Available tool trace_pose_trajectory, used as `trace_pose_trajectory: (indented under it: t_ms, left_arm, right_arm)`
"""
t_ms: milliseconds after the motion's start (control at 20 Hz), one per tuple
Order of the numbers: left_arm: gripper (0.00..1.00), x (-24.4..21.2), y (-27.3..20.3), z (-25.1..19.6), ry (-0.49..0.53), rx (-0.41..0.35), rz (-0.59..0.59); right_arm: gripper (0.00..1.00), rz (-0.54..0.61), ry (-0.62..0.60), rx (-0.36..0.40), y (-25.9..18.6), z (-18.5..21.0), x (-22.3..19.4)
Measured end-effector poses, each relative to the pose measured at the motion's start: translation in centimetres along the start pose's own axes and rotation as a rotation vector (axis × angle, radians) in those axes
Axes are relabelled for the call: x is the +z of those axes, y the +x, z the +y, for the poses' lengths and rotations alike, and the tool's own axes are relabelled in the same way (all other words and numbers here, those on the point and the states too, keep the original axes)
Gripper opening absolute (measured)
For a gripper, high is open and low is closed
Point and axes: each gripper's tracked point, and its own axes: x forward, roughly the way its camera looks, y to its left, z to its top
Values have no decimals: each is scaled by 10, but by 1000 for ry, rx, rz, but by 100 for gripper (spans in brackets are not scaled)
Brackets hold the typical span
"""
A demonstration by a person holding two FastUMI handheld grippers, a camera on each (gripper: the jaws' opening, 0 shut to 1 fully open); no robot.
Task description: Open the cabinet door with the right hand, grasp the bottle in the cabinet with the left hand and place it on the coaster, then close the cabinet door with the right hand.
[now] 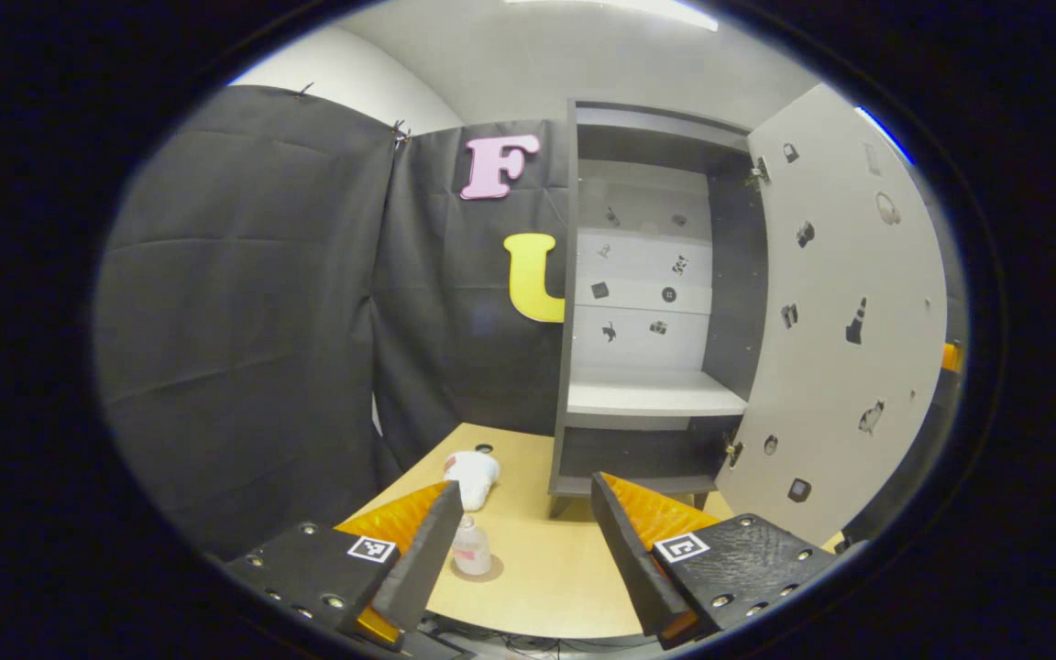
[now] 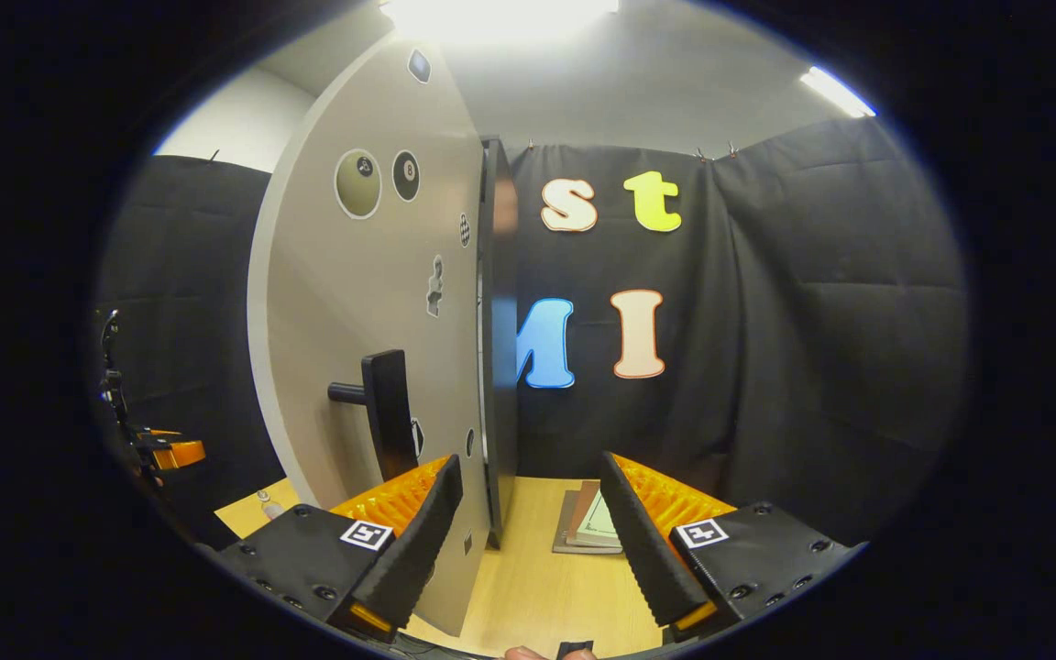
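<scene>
Presently we list the items by their place relative to the dark grey cabinet [image 1: 652,302] with pale shelves, standing on the light wooden table [image 1: 546,568].

Item: grey cabinet door [image 1: 835,312] with small stickers, swung wide open on the cabinet's right edge. In the right gripper view its outer face carries a black bar handle [image 2: 389,412].

Item: small clear plastic bottle [image 1: 471,545], upright on a round brown coaster [image 1: 482,574], in front of the cabinet and to its left, near the table's front edge. We judge the placing step done; the shelves we see hold no bottle.

Item: white crumpled object [image 1: 473,477], just behind the bottle, nearer the cabinet; what it is we cannot tell.

Item: left gripper [image 1: 521,541], orange-and-black fingers spread, holding nothing, raised in front of the bottle.

Item: right gripper [image 2: 530,522], fingers spread and empty, straddling the door's free edge without touching it; the handle lies just left of its left finger.

Item: flat books [image 2: 594,524] on the table beyond the door.

Risks, as we judge them: closing the door remains. A hard shove could slam it and shake the table, tipping the light bottle. A finger snagging the handle could jerk the cabinet.
</scene>
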Motion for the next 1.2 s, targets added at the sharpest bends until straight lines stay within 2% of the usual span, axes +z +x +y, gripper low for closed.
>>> trace_pose_trajectory:
  t_ms: [50,100,150,300,350,400,500,700,750,800,850,900,1200]
  left_arm:
    - [85,-2,-1,3,0,10,3]
    - [85,-3,-4,4,-3,17,2]
    - [85,-2,-5,5,-8,20,0]
    - [85,-4,-7,9,-17,32,-2]
    - [85,-4,-8,11,-16,37,-1]
    - [85,-3,-10,14,-14,42,-1]
    - [85,-2,-10,21,-6,53,-1]
    - [84,3,-10,42,6,82,-1]
    - [84,6,-9,47,6,88,-1]
    - [85,7,-8,52,5,94,-1]
    - [85,10,-7,56,5,98,-3]
    - [85,11,-7,61,4,103,-3]
    - [85,18,1,87,-5,117,-4]
  right_arm:
    - [92,7,8,11,1,5,-1]
    - [96,8,2,23,1,11,1]
    - [92,6,-9,37,1,17,1]
    - [96,9,3,97,6,41,-3]
    - [96,8,2,113,8,49,-2]
    - [92,13,-10,125,10,56,-2]
    - [97,7,-27,143,13,70,-1]
    - [96,20,-14,201,22,101,-5]
    - [92,26,-5,215,24,108,-6]
    - [96,29,2,227,27,116,-6]
    - [92,32,7,237,31,123,-5]
    - [96,33,9,246,34,131,-4]
    - [97,44,40,306,63,186,-2]
